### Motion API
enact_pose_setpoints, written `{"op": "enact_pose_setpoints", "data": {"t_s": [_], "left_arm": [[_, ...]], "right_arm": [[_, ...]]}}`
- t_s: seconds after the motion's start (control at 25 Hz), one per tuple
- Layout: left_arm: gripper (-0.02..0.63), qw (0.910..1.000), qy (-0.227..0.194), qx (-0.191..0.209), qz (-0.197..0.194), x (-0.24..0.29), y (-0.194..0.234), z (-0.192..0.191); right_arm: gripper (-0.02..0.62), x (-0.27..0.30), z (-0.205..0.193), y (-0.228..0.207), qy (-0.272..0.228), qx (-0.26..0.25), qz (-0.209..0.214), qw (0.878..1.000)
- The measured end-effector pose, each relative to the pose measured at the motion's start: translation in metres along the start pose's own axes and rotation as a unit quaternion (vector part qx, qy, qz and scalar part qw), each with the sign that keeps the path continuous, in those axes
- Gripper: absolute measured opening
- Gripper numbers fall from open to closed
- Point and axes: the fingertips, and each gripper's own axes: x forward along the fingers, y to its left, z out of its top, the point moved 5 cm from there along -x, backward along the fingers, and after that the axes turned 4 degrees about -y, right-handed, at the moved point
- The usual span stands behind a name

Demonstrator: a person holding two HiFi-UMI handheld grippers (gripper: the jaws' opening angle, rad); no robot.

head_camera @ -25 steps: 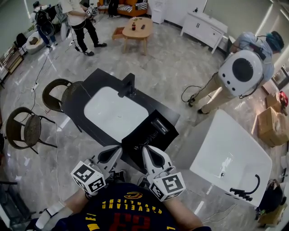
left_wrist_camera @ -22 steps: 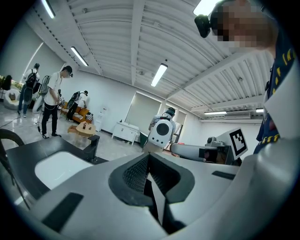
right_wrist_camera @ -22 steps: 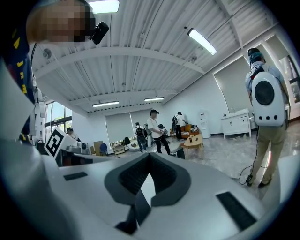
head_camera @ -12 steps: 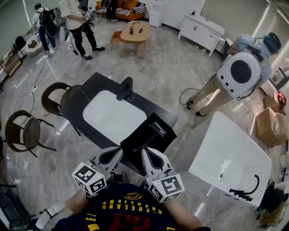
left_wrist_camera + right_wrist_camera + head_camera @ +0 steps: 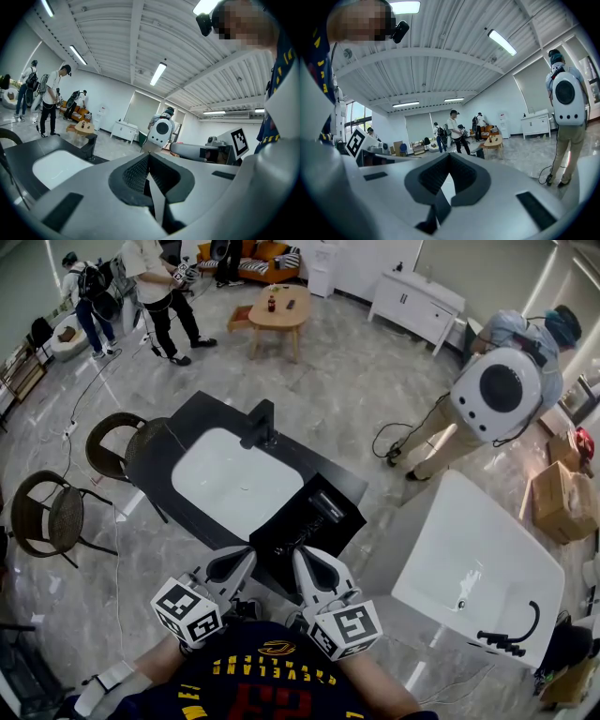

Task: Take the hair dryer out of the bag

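the black bag (image 5: 302,529) sits on the near right end of a black counter (image 5: 178,451), right of the white sink (image 5: 234,482) and its black tap (image 5: 262,423). a small dark and grey thing (image 5: 328,505) lies on top of the bag; it is too small to tell whether it is the hair dryer.

both grippers are held close in front of the person's chest, pointing forward and nearly level toward the bag. the left gripper (image 5: 247,552) angles in from the left and the right gripper (image 5: 298,553) from the right, so the two tips lie near each other by the bag's near edge. whether either tip touches the bag cannot be told. in the left gripper view the left gripper (image 5: 149,155) has its jaws pressed together with nothing between them, and the right gripper (image 5: 449,155) in its own view is likewise closed and empty. the forearms reach in from the lower frame edge.

further out, two round chairs (image 5: 114,437) stand left of the counter and a white bathtub (image 5: 473,573) to its right. a person with a white backpack (image 5: 497,395) bends over behind the tub, and other people stand near a wooden table (image 5: 281,304) at the far side.
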Motion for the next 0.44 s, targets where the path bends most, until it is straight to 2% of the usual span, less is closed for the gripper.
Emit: {"op": "enact_pose_setpoints", "data": {"t_s": [0.44], "left_arm": [[0.003, 1.0, -0.003, 0.0, 0.003, -0.0042, -0.006, -0.0009]], "right_arm": [[0.008, -0.0048, 0.0001, 0.0037, -0.005, 0.008, 0.007, 1.0]]}}
